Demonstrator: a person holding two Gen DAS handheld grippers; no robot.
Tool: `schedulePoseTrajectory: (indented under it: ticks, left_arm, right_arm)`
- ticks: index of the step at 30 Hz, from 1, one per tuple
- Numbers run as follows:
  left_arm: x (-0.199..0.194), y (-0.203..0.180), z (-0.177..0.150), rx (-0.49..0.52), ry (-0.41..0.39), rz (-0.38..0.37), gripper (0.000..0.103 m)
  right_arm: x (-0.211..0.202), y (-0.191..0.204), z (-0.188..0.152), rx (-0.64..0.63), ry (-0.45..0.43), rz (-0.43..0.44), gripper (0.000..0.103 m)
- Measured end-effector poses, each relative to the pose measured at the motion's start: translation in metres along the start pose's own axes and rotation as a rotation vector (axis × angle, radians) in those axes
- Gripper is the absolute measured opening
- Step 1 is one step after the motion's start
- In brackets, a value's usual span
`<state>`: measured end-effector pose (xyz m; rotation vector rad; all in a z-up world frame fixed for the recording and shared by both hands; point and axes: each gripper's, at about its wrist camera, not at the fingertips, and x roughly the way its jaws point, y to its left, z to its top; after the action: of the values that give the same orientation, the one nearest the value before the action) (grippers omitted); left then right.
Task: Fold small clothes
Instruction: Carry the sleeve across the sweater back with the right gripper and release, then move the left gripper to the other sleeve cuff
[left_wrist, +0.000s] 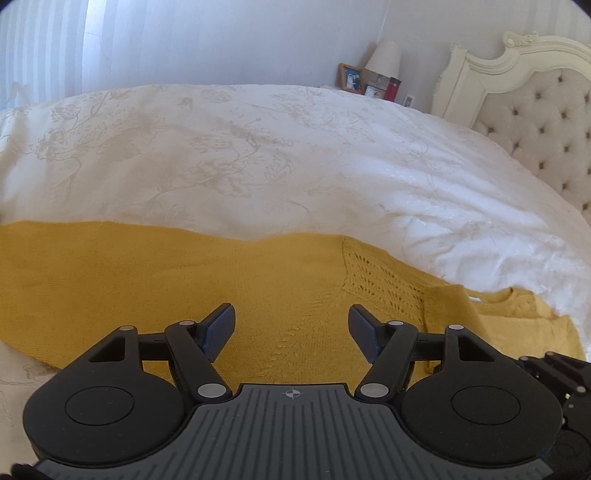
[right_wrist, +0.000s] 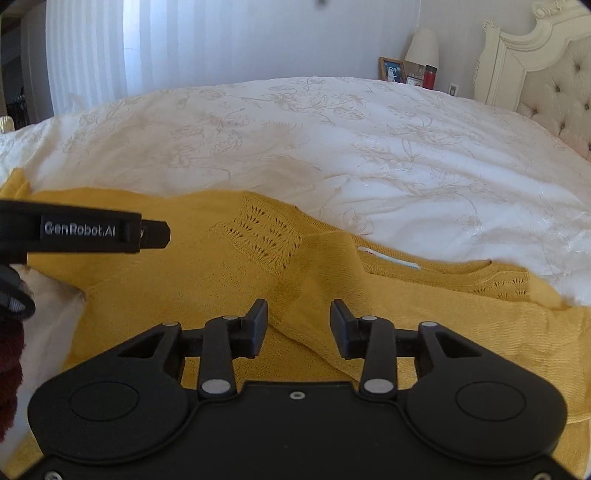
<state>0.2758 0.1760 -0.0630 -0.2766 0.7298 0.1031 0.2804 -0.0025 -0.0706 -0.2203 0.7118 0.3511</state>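
A mustard-yellow knitted sweater (right_wrist: 221, 280) lies spread on a bed (left_wrist: 258, 155) covered by a white quilt with a faint floral pattern. The garment sits at the near edge of the bed, running from left to right, with its neckline (right_wrist: 443, 267) toward the right, where a small white label shows inside the collar. A panel of openwork knit (right_wrist: 266, 236) marks the shoulder, and one layer of the fabric lies folded over the body, its edge running diagonally just past the right fingers.

The left hand-held gripper (left_wrist: 291, 326) hovers over the sweater's middle with its jaws released and spread wide, only flat fabric below them. The right hand-held gripper (right_wrist: 299, 326) is over the folded layer near the shoulder, its jaws also apart and nothing clamped between the pads.

At the far right stands a cream tufted headboard (left_wrist: 546, 122). Beside it are a lamp (left_wrist: 384, 61), a framed picture (left_wrist: 351, 76) and a red container (left_wrist: 392, 88).
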Motion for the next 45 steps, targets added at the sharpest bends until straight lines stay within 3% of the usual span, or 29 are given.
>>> schedulePoseTrajectory:
  ticks: [8,10,11,15,18,20,23,25,27,30,31,33,37,41,45]
  left_arm:
    - [0.007,0.000,-0.003,0.010,0.034,-0.005,0.067]
    - [0.006,0.000,-0.002,0.008,0.032,-0.007,0.067]
    - [0.006,0.000,-0.002,0.008,0.030,-0.005,0.067]
    - [0.002,0.002,0.003,-0.011,0.031,-0.011,0.067]
    - [-0.008,0.008,0.009,-0.035,-0.003,-0.023,0.067]
    - [-0.016,0.012,0.012,-0.040,-0.052,0.011,0.067]
    - [-0.022,0.021,0.017,-0.075,-0.110,0.051,0.067]
    - [-0.022,0.025,0.019,-0.090,-0.123,0.066,0.067]
    - [-0.017,0.026,0.020,-0.087,-0.111,0.084,0.067]
    - [-0.011,0.027,0.019,-0.088,-0.087,0.084,0.067]
    - [-0.012,0.027,0.018,-0.084,-0.085,0.080,0.067]
    - [-0.011,0.024,0.016,-0.062,-0.086,0.085,0.067]
    - [0.000,0.011,0.006,0.016,-0.019,0.089,0.067]
    - [0.023,-0.005,-0.013,0.136,0.070,0.124,0.067]
    - [0.031,-0.012,-0.028,0.213,0.016,0.172,0.075]
  right_arm:
    - [0.022,0.028,-0.012,-0.199,-0.022,-0.076,0.049]
    - [0.024,0.024,-0.012,-0.179,-0.024,-0.074,0.036]
    - [0.023,0.020,-0.011,-0.154,-0.023,-0.071,0.010]
    - [0.005,0.006,-0.002,-0.023,-0.080,-0.067,0.011]
    - [-0.018,0.004,0.011,0.055,-0.153,0.044,0.012]
    - [-0.023,0.008,0.018,0.094,-0.165,0.137,0.011]
    - [-0.012,0.018,0.021,0.166,-0.130,0.269,0.012]
    - [0.003,0.028,0.019,0.169,-0.088,0.286,0.013]
    - [0.017,0.036,0.014,0.159,-0.041,0.308,0.024]
    - [0.024,0.038,0.005,0.179,-0.002,0.341,0.025]
    - [0.019,0.037,0.003,0.180,-0.013,0.341,0.027]
    - [0.009,0.031,0.001,0.182,-0.037,0.340,0.051]
    - [-0.015,0.007,-0.012,0.216,-0.072,0.262,0.053]
    - [-0.026,-0.029,-0.030,0.313,-0.033,0.139,0.053]
    - [-0.050,-0.053,-0.053,0.407,-0.017,0.083,0.053]
